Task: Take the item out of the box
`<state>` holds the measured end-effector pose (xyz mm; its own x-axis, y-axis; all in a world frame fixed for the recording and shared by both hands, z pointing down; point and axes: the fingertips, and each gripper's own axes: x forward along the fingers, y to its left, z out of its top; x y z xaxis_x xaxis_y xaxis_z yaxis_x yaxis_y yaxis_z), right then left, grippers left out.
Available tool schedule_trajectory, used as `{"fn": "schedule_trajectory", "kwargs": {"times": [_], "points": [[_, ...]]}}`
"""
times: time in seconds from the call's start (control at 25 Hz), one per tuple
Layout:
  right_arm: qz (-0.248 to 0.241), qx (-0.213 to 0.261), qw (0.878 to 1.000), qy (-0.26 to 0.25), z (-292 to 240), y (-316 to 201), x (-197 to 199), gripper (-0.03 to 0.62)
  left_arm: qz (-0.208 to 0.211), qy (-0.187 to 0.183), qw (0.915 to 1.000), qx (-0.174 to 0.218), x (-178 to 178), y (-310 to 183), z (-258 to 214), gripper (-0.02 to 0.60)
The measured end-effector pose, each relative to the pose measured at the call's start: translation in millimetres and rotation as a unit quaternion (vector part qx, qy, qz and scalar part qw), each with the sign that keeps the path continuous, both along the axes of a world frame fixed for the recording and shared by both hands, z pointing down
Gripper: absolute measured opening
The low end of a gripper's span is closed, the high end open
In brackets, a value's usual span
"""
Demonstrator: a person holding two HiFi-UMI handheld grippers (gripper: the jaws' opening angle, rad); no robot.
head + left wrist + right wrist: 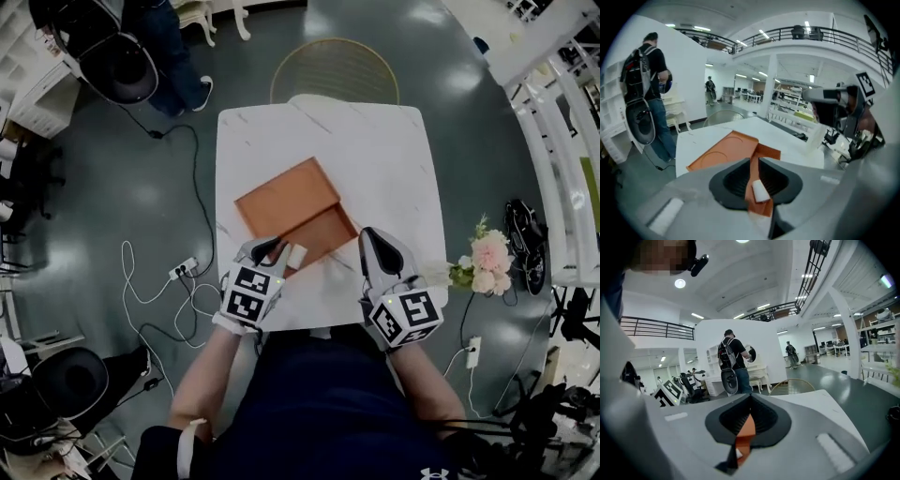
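Left gripper (755, 162) is held narrowly open, a small white item (760, 191) set between its jaws at the orange box (289, 201) edge; right gripper (749, 402) is closed on the box's corner.

Bright overhead strip lights (762, 34), glare patches on the glossy dark floor (141, 197), washed-out white marble tabletop (375, 159), fisheye bending, black vignetted corners, blurry foreground.
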<state>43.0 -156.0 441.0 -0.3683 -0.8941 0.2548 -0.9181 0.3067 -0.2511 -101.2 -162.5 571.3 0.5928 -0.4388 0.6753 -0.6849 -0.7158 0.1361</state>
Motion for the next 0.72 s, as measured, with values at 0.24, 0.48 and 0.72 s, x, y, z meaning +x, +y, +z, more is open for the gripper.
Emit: {"fn": "schedule_trajectory", "kwargs": {"times": [0.24,0.48,0.72], "points": [[0.051,-0.02,0.999,0.0,19,20,17,0.003,0.07,-0.057,0.9894,-0.114,22,13,70,0.13],[0.071,-0.026,0.997,0.0,29,36,27,0.003,0.08,-0.121,0.9775,-0.153,29,22,118,0.144],[0.087,-0.023,0.996,-0.013,31,47,46,0.003,0.073,-0.151,0.9748,-0.147,35,10,132,0.154]]}}
